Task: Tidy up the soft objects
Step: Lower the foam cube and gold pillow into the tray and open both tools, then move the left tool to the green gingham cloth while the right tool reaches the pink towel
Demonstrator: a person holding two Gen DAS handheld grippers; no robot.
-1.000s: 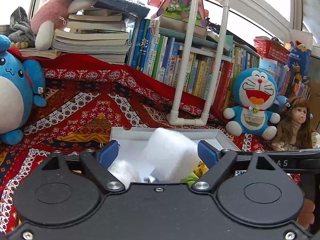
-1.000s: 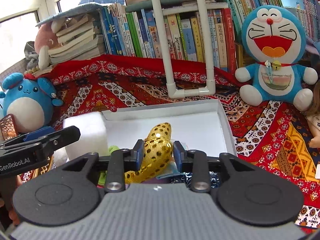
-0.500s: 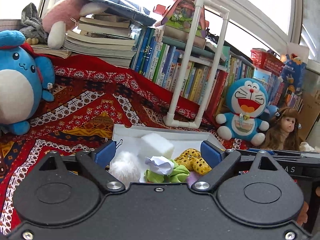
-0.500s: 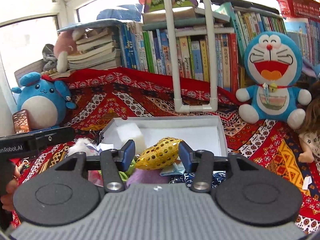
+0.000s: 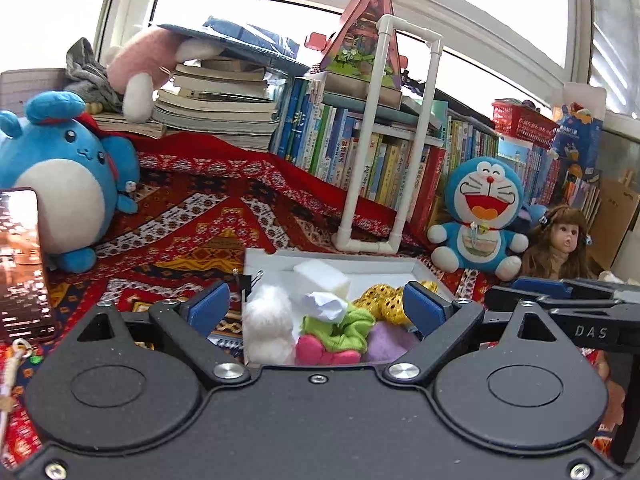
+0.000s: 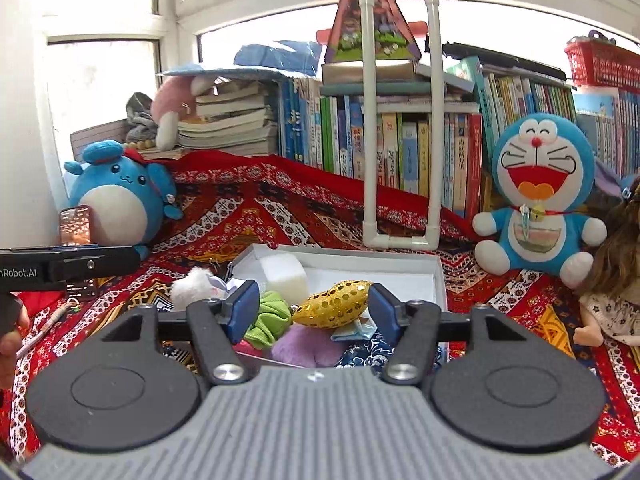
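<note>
A shallow white box [image 6: 439, 280] lies on the red patterned cloth [image 6: 256, 216], and the soft things are heaped at its near end. A white foam block [image 6: 285, 276] sits toward the far left of the heap. Just right of it lies a gold sequined pouch [image 6: 336, 309], resting on a lilac plush piece [image 6: 308, 350] and a folded pale blue scrap [image 6: 354, 330]. A green scrunchie [image 6: 269, 318] lies left of the pouch. In the left wrist view a white fluffy ball [image 5: 267, 326] sits at the box's near left edge, with a crumpled white paper [image 5: 325, 306] on the green scrunchie and a pink piece [image 5: 320, 350] just below them.

The right gripper [image 6: 314, 310] hangs over the near end of the box; its jaws are opening, the gold pouch seen between the blue pads but touched by neither. The left gripper [image 5: 316, 305] is spread wide and holds nothing, with the heap visible between its fingers.

Beyond the box a white pipe frame [image 6: 400, 112] stands upright in front of a row of books [image 6: 400, 152]. A blue cat plush [image 6: 536, 196] sits at the right, a doll [image 5: 560, 246] next to it. A round blue plush [image 6: 116, 196] sits at the far left, with a phone [image 5: 20, 264] propped in front of it.
</note>
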